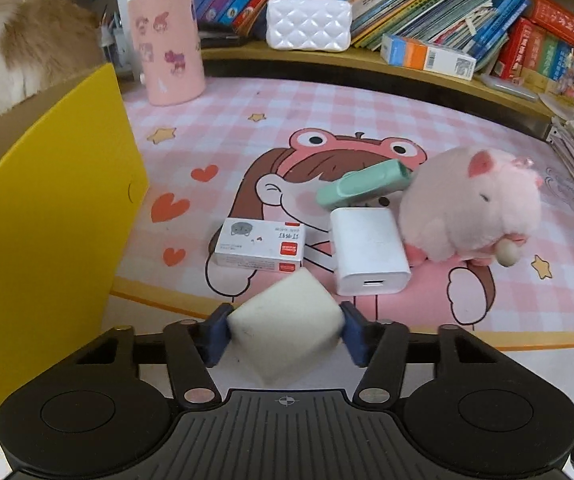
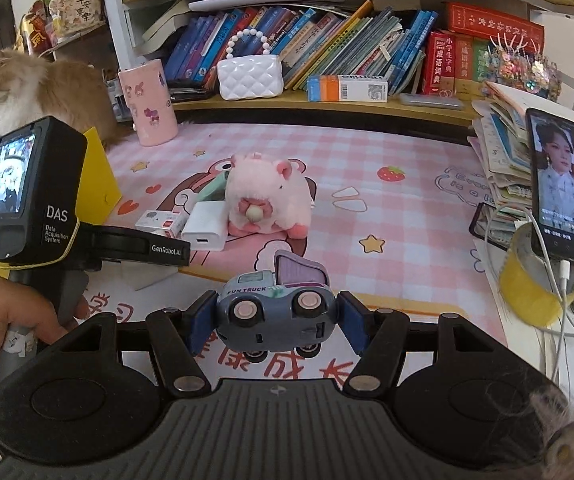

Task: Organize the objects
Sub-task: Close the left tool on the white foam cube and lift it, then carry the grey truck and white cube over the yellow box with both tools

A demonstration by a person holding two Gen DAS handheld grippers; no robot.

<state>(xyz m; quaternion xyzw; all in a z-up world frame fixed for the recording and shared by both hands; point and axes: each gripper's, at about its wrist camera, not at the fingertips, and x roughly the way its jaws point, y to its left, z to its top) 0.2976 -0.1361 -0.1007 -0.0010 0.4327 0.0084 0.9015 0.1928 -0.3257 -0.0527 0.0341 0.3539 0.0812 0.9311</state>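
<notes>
The white foam block [image 1: 285,322] is sitting pinched between the blue pads of the left gripper [image 1: 285,330], near the front edge of the bench [image 1: 327,112], just in front of the small white staple box [image 1: 259,246] and the white charger [image 1: 369,254]. The right gripper [image 2: 273,320] is clamping a grey toy truck [image 2: 275,312], tipped so its wheels are facing the camera, also over the front edge. The pink plush pig [image 1: 471,208] and a mint green stapler [image 1: 363,184] are lying further in, toward the middle. A yellow box [image 1: 47,232] is standing open by the left edge, probably the place the things are going. To do this step well, the person is best keeping each squeeze light on the soft foam, lifting it clear of the neighbouring boxes before swinging left. The truck is reading "FUN TRUCK"; the left handle [image 2: 27,192] is showing "DAS Data Acquisition System" and "GenRobot.AI".
</notes>
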